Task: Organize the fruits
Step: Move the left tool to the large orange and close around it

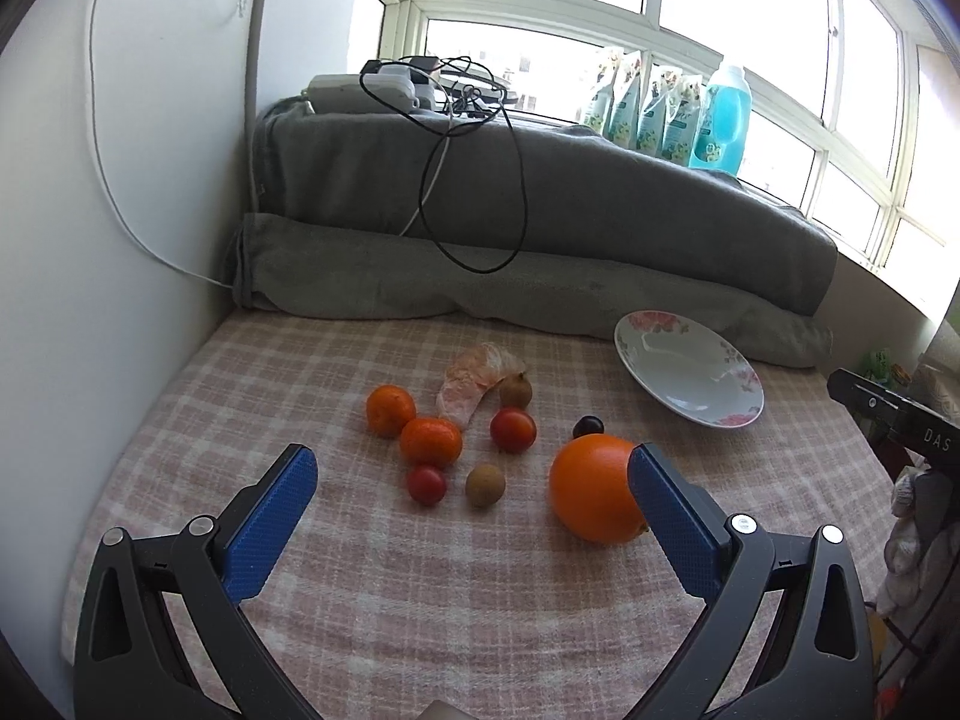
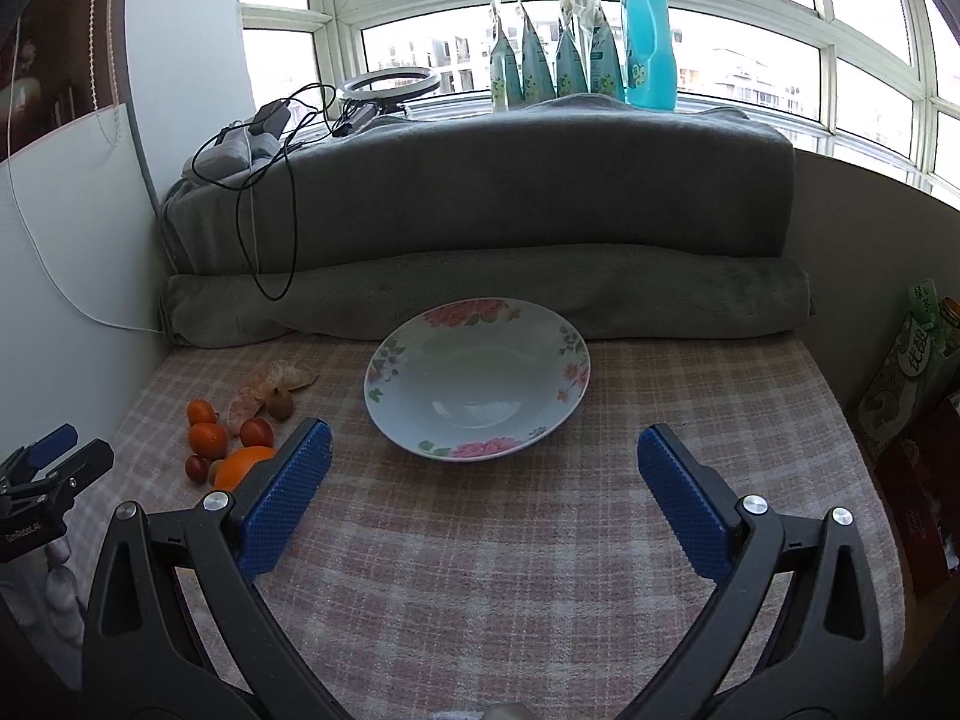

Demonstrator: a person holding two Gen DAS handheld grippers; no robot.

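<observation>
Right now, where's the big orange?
In the left wrist view the big orange sits on the checked cloth, partly hidden by the left gripper's right-hand finger, nearest the dark plum, with the floral plate beyond.

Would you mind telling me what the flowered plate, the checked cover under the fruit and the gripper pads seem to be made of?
The plate looks like glazed ceramic or porcelain: glossy white with window reflections and printed pink flowers. The checked cover looks like woven terry-like cloth, matte and fuzzy. The left gripper and right gripper carry blue pads that seem to be textured rubber or plastic, given their fine dimpled pattern; which one is unclear.
</observation>
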